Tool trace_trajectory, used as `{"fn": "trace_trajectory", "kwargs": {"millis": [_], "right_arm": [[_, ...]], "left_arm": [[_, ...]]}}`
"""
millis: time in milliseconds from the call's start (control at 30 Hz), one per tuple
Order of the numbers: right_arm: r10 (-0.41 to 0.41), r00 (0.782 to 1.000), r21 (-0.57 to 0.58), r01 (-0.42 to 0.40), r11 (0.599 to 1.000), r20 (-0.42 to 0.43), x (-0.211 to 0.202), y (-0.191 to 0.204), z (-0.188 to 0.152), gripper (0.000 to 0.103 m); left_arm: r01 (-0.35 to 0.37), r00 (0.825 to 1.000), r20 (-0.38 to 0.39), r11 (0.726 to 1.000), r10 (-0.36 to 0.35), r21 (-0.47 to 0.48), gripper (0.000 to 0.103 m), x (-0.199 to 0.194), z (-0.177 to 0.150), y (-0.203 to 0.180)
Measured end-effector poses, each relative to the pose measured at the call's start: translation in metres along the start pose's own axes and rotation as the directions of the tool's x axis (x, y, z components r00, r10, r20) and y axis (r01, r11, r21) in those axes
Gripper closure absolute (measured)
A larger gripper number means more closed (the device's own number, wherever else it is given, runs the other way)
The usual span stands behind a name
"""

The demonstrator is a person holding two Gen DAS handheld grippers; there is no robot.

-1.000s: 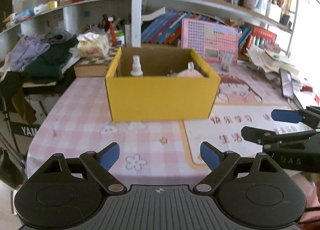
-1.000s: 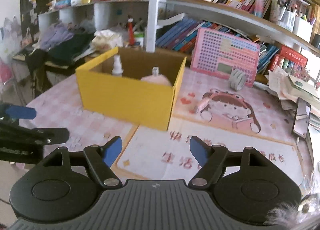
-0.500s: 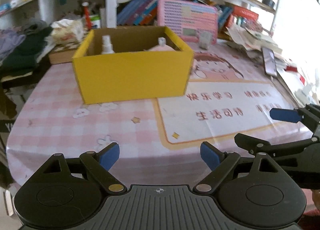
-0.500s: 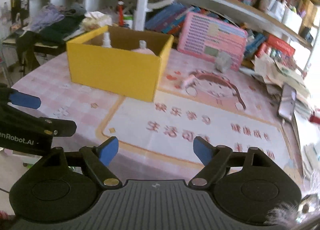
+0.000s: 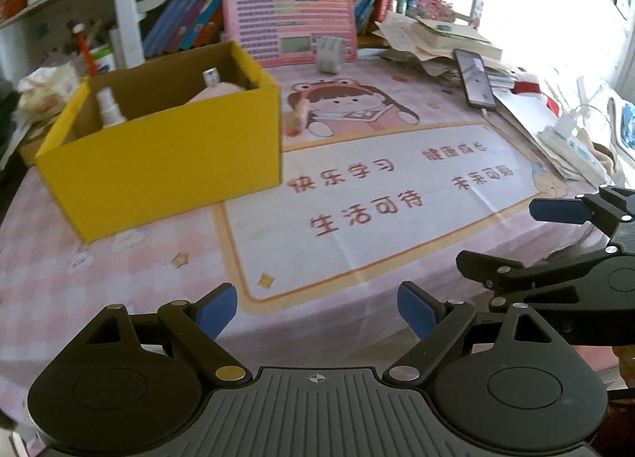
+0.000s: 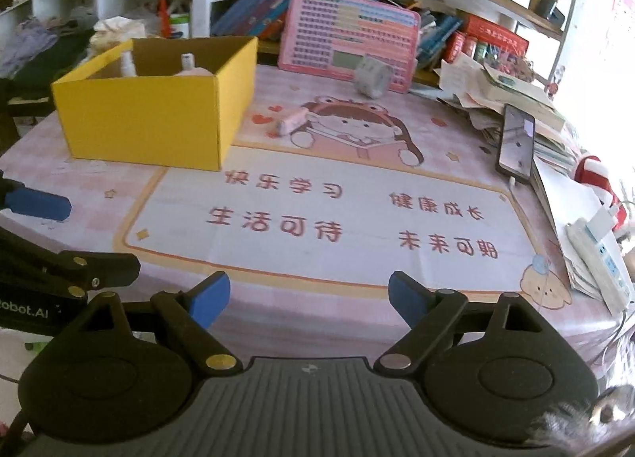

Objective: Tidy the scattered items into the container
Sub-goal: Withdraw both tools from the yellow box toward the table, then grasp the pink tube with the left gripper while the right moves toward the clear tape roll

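Note:
A yellow cardboard box [image 5: 166,163] [image 6: 151,111] stands on the pink table and holds a white spray bottle [image 5: 108,107] [image 6: 127,63], a pink item [image 5: 216,93] and a small capped bottle [image 6: 186,60]. A small pink tube [image 6: 291,120] [image 5: 297,117] lies on the mat right of the box. A grey cube-like item [image 6: 371,78] [image 5: 330,54] stands further back. My left gripper [image 5: 317,310] and my right gripper [image 6: 307,298] are both open and empty, above the table's front edge.
A pink keypad toy [image 6: 349,40] leans against the bookshelf at the back. A phone [image 6: 516,143] lies on a stack of papers at the right. A power strip [image 6: 599,254] lies at the right edge. Clothes are piled at the far left.
Both grippers have pulled back and swung right. The box now sits further left and further off in both views. Both grippers stay open and empty.

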State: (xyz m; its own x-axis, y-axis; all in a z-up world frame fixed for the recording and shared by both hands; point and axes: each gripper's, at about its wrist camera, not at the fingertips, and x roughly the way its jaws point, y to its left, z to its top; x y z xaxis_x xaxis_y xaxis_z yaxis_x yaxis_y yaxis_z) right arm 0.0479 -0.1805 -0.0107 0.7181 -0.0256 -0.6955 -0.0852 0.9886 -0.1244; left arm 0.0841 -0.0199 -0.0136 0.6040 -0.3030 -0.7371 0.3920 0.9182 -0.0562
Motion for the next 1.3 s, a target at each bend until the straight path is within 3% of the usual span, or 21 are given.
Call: {"fn": "trace_trajectory", "kwargs": {"millis": [733, 1000, 1300], "right_arm": [[-0.140, 0.988, 0.062, 0.144, 0.988, -0.063, 0.058, -0.084, 0.037, 0.013], [-0.135, 0.990, 0.034, 0.136, 0.990, -0.034, 0.082, -0.113, 0.066, 0.013], [-0.093, 0.995, 0.040, 0.092, 0.995, 0.035, 0.106, -0.147, 0.100, 0.013]], "left_arm": [[0.136, 0.991, -0.028, 0.981, -0.134, 0.138, 0.013, 0.082, 0.073, -0.051], [0.118, 0.993, -0.008, 0.988, -0.118, 0.103, 0.013, 0.105, 0.109, -0.057], [0.037, 0.999, 0.007, 0.995, -0.037, 0.088, 0.013, 0.127, 0.146, -0.067]]}}
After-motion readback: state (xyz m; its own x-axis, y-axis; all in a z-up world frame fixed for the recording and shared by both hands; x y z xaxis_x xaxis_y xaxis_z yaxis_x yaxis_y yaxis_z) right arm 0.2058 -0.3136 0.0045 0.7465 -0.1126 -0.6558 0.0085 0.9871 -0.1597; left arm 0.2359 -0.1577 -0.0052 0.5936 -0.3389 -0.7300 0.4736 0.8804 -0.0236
